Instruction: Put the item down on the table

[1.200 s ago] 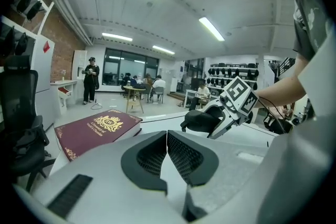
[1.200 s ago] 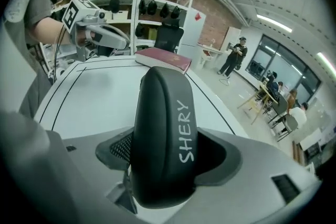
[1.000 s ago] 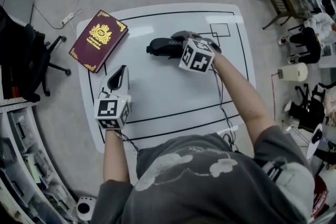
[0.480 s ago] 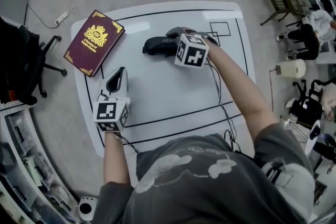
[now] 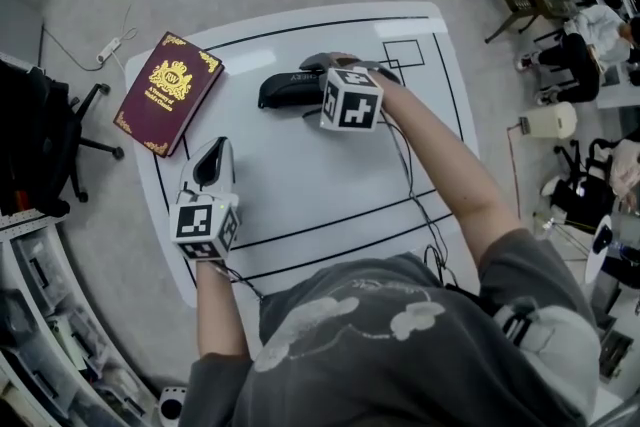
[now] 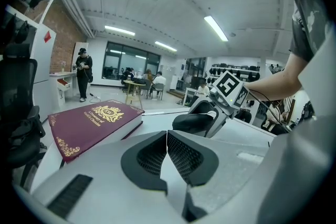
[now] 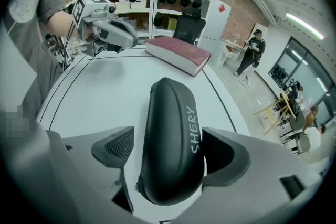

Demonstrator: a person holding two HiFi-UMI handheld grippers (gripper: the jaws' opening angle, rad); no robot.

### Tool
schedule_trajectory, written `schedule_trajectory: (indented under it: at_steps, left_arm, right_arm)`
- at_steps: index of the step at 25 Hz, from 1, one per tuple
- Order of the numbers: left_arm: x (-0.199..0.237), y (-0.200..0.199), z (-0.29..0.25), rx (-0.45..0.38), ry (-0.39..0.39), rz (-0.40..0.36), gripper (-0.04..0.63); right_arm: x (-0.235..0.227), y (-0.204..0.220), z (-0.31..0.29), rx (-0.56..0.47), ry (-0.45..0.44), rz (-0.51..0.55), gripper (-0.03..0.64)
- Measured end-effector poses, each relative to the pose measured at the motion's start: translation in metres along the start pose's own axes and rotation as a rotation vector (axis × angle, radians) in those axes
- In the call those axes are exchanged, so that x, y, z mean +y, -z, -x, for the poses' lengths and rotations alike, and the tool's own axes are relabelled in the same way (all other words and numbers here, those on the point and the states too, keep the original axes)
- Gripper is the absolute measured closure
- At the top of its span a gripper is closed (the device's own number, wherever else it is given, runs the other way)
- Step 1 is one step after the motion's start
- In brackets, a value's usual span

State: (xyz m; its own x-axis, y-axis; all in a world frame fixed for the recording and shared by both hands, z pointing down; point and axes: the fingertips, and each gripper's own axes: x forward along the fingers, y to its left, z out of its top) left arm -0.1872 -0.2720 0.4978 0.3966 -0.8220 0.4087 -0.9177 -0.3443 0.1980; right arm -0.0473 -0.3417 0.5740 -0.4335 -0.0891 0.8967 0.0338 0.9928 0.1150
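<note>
Now the right claw (image 7: 167, 152) is opening around the black case (image 7: 169, 107), which lies on the worktop (image 5: 330, 185) toward 12 o'clock. Widen fully, then back straight off without nudging it; the left claw (image 6: 167, 149) rests closed and empty.

The middle and the near part of the white table (image 5: 330, 185) are bare, so a gripper can pass freely there between the person's two arms. At the far left corner lies the dark red book (image 5: 168, 93), and the left gripper (image 5: 213, 165), its jaws together, sits near it on the person's side, so the way along the left edge is narrow. On the far side the black case (image 5: 283, 87) lies across the table between the opening jaws of the right gripper (image 7: 169, 150) and blocks the passage there, while the far right corner stays free.
</note>
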Motion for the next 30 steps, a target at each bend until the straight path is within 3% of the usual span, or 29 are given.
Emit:
schedule_trajectory:
  at_steps: [7,14,18,26,30]
  left_arm:
    - [-0.012,-0.008,0.012,-0.018,-0.002,-0.001,0.591]
    - [-0.038,-0.023,0.029,-0.055,0.005,-0.050,0.591]
    - [-0.058,-0.030,0.044,-0.081,0.010,-0.071,0.591]
    - [-0.111,-0.034,0.081,-0.125,0.027,-0.116,0.591]
    - [-0.132,-0.032,0.102,-0.142,0.027,-0.130,0.591]
  right_arm:
    - [0.002,-0.006,0.032,-0.111,0.086,-0.108,0.212]
    - [0.017,-0.013,0.077,-0.271,0.178,-0.260,0.216]
    - [0.033,-0.010,0.103,-0.335,0.242,-0.356,0.309]
    - [0.067,-0.004,0.162,-0.488,0.453,-0.468,0.562]
    - [0.093,0.003,0.181,-0.499,0.508,-0.471,0.617]
